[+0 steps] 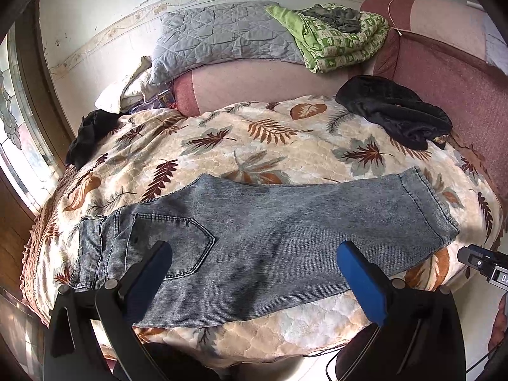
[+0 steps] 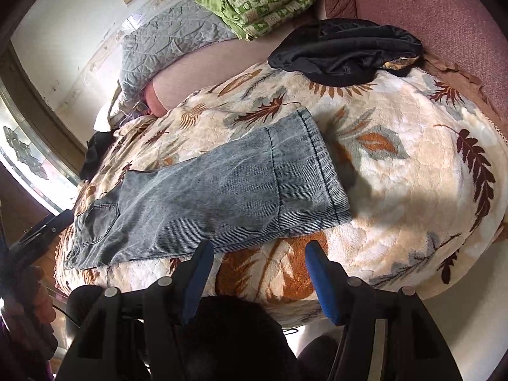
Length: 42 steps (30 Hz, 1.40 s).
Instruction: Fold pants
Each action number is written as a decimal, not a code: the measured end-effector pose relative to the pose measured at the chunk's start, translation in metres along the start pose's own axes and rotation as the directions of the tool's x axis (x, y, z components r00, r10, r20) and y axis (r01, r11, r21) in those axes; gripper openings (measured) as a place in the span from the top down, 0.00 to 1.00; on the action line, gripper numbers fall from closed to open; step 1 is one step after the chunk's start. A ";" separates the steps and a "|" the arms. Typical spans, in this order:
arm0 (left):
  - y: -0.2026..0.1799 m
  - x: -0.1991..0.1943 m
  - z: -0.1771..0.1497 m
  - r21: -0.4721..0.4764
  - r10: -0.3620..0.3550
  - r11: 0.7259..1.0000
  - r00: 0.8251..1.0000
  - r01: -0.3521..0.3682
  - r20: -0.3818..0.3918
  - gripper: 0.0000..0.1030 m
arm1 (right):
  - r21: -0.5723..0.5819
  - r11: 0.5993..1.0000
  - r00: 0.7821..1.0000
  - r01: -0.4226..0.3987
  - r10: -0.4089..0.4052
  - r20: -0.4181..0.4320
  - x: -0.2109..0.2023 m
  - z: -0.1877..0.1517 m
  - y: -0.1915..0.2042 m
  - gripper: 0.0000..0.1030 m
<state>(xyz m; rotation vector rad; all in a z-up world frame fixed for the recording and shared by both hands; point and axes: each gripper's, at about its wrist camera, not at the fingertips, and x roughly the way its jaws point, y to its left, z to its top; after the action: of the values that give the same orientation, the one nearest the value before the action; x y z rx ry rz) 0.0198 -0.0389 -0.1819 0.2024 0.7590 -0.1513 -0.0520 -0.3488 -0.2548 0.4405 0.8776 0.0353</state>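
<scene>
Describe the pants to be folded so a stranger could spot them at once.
Start at the bed with the leaf-print blanket. Along its near edge lie the jeans, flat, legs stacked together. They are the only faded blue denim; the other clothes on the bed are black heaps.

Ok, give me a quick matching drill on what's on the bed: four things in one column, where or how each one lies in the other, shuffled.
Things:
1. jeans
2. green quilt
3. black garment
4. left tool

Place or state:
A. heaped at the far right of the blanket
B. open above the denim
C. spread flat near the front edge
D. piled on the headboard ledge

Pairs: 1-C, 2-D, 3-A, 4-B
</scene>
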 end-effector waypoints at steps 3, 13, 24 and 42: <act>0.000 0.001 0.000 0.000 0.003 1.000 1.000 -0.003 -0.003 0.00 | 0.000 1.000 1.000 0.001 -0.001 -0.007 0.003 -0.001 0.000 0.38; -0.011 0.016 -0.008 0.025 0.017 1.000 0.999 -0.016 -0.039 0.00 | 0.024 1.000 0.999 -0.019 0.020 -0.038 0.015 -0.009 -0.008 0.38; -0.031 0.060 0.000 0.079 0.010 0.997 0.993 -0.001 -0.118 0.00 | 0.043 0.999 0.999 -0.011 0.012 -0.036 0.022 -0.011 -0.016 0.38; -0.005 0.128 -0.019 0.048 0.111 0.994 0.960 -0.102 -0.258 0.00 | 0.133 0.989 0.998 -0.057 0.061 -0.022 0.044 -0.005 -0.032 0.31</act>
<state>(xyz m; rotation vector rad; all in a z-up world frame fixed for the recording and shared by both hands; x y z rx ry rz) 0.0979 -0.0476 -0.2844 0.2990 1.0051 -0.0351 -0.0319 -0.3673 -0.3021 0.5910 0.8956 0.0374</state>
